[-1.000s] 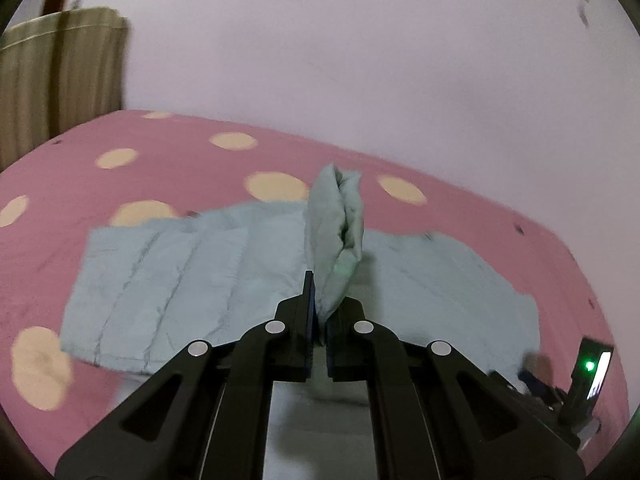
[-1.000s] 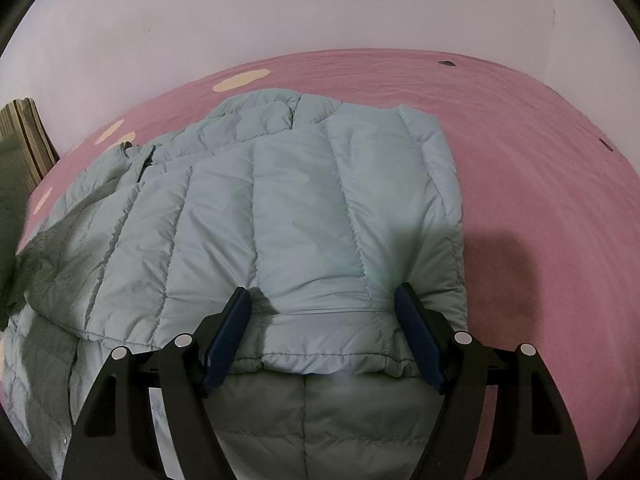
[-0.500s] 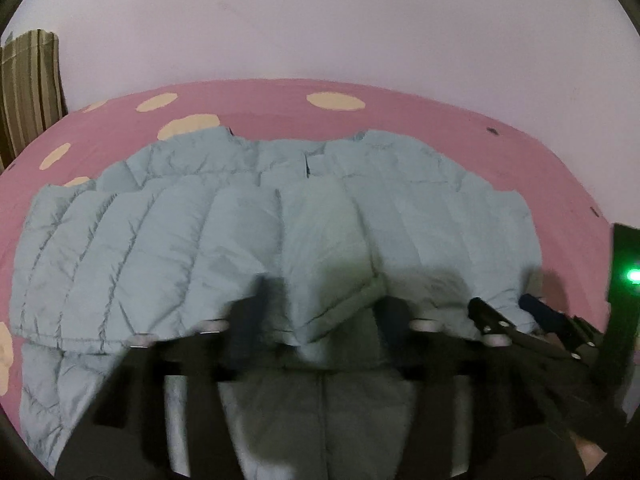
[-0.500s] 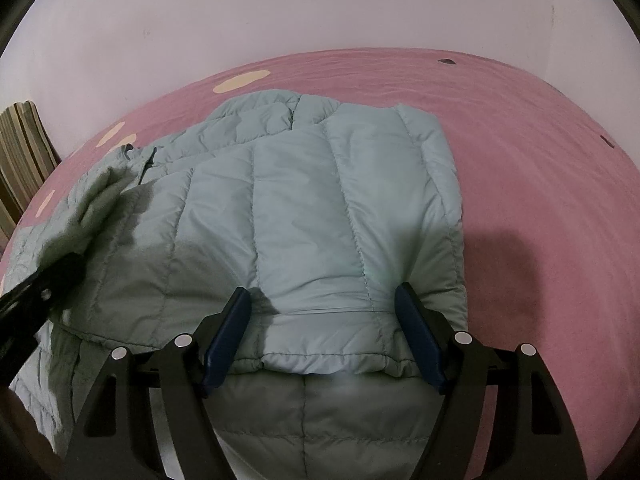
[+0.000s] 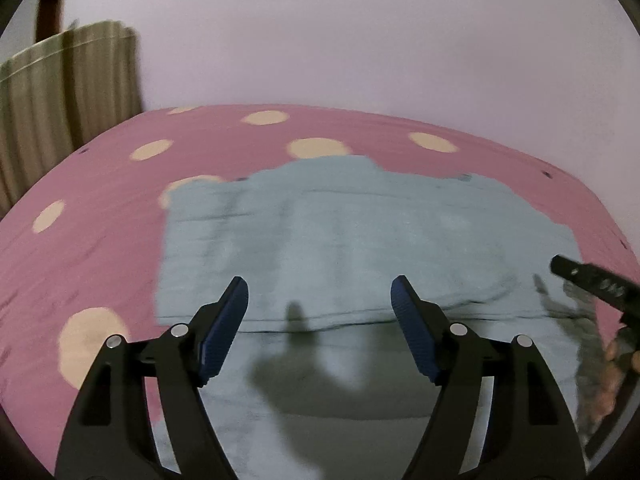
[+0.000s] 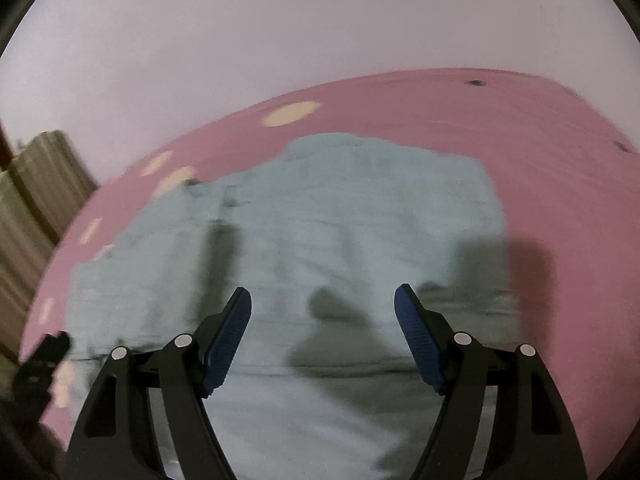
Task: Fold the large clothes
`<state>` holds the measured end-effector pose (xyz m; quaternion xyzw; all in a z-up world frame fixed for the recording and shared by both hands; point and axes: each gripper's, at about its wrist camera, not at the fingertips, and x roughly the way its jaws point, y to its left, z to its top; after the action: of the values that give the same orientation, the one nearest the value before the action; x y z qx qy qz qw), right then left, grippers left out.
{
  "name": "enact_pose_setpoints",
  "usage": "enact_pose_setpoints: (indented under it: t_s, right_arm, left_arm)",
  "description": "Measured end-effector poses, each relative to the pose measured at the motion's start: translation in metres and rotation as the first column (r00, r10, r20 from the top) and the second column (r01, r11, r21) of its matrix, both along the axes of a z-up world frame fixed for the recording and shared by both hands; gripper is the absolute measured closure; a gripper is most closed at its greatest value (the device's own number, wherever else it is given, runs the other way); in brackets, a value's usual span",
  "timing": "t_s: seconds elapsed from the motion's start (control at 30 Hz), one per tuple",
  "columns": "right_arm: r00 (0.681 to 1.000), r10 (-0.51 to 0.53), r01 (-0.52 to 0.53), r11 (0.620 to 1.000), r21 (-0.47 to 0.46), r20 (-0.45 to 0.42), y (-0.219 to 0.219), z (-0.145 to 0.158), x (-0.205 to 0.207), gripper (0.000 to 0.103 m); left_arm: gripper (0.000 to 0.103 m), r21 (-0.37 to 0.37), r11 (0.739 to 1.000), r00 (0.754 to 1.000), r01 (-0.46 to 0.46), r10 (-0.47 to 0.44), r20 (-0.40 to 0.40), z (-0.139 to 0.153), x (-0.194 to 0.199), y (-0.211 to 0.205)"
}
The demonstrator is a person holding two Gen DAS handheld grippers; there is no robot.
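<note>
Both grippers, left gripper (image 5: 319, 294) and right gripper (image 6: 322, 306), are hovering spread apart and empty over the pale quilted jacket (image 5: 360, 232), lying mid-frame on the pink bedspread (image 5: 100, 220), seemingly partly folded with further folds remaining.

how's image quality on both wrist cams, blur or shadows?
Left wrist: pale green quilted jacket and pink spotted bedsheet motion-smeared, open left gripper sharp, its shadow below. Right wrist: same smear, open right gripper sharp, shadows across jacket.
</note>
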<state>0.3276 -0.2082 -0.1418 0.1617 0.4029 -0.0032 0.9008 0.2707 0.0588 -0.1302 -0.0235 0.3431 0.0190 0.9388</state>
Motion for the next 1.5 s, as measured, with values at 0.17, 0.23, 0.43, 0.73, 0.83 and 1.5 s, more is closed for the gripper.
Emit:
enact_pose_setpoints:
  t_s: [0.17,0.23,0.43,0.73,0.83,1.5]
  right_arm:
    - [0.997,0.062,-0.058,0.994,0.091,-0.042,0.041,-0.01,0.029,0.03]
    - [0.995,0.074,-0.064,0.989,0.135,-0.071,0.05,-0.019,0.038,0.031]
    - [0.986,0.138,-0.119,0.974,0.193,-0.091,0.07,-0.025,0.05,0.095]
    - [0.999,-0.025,0.024,0.998,0.05,0.02,-0.009,0.018,0.025,0.097]
    - [0.996,-0.092,0.093,0.995,0.036,-0.012,-0.044,0.008,0.019,0.097]
    - [0.985,-0.17,0.17,0.979,-0.109,0.011,-0.087,0.01,-0.004,0.04]
  left_arm:
    - [0.029,0.012,0.996,0.996,-0.092,0.093,-0.002,-0.001,-0.004,0.048]
    - [0.029,0.011,0.993,0.993,-0.118,0.118,-0.007,-0.002,-0.006,0.062]
    - [0.029,0.015,0.989,0.989,-0.146,0.146,-0.015,-0.004,-0.003,0.079]
    - [0.028,0.026,0.991,0.991,-0.133,0.134,-0.025,-0.002,0.029,0.068]
    - [0.028,0.033,0.993,0.991,-0.115,0.117,-0.059,-0.01,0.045,0.058]
    - [0.028,0.072,0.993,0.993,-0.093,0.097,-0.06,-0.008,0.066,0.039]
